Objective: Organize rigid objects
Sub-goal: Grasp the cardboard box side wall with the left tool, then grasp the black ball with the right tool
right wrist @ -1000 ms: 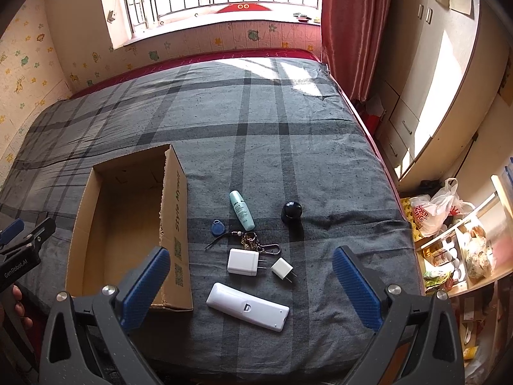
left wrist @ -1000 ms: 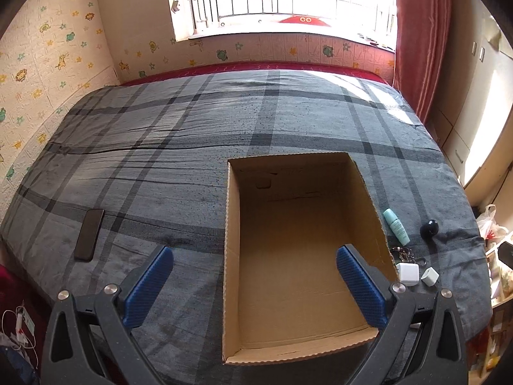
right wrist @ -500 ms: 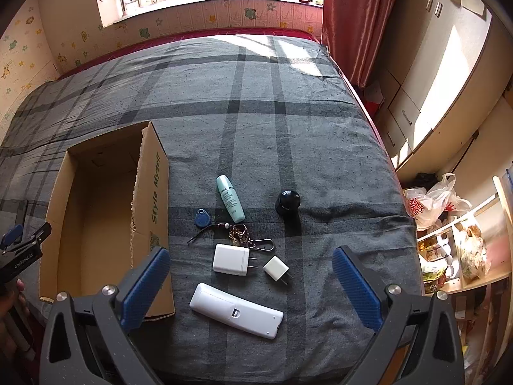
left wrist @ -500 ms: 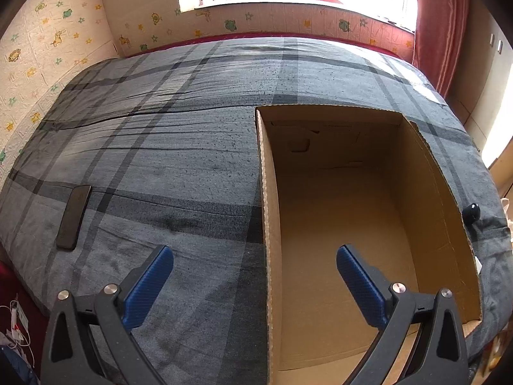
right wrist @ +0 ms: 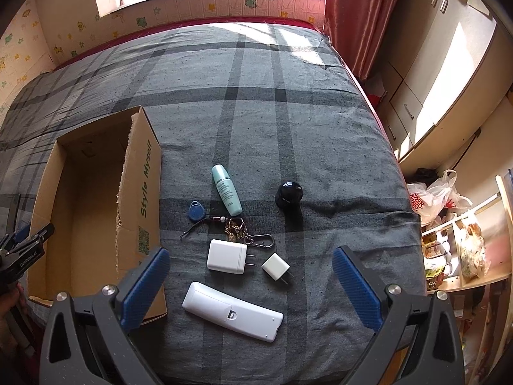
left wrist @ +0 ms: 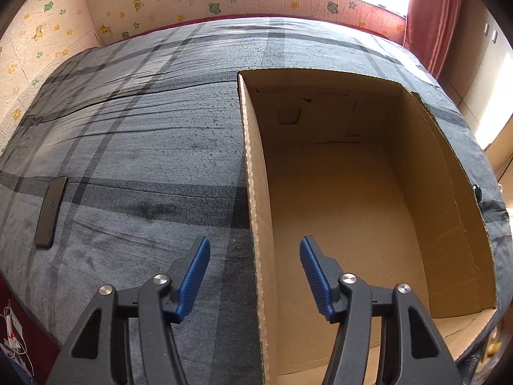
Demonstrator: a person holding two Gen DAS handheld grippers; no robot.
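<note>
Right wrist view: the right gripper hangs wide open above the plaid bed cover, holding nothing. The cardboard box serves as the landmark; every loose thing lies to its right on the cover. Nearest the camera, just right of the box's near corner, lies a white remote, face down and slanted. Beyond it sit a large white plug and, further right of the box, a small white plug, both with prongs pointing right. Past those a bunch of keys with a metal clip and a dark cord lies touching a blue tag, which sits close to the box's printed wall. A pale green bottle lies on its side beyond the keys, and a black knob rests well to the right of the box, apart from the rest. The box stands open-topped, with nothing seen inside.

From the left wrist view, the left gripper is partly open and holds nothing, its fingers straddling the box's left wall near the close end, one finger outside and one over the interior. A dark phone lies flat well to the left of the box.
</note>
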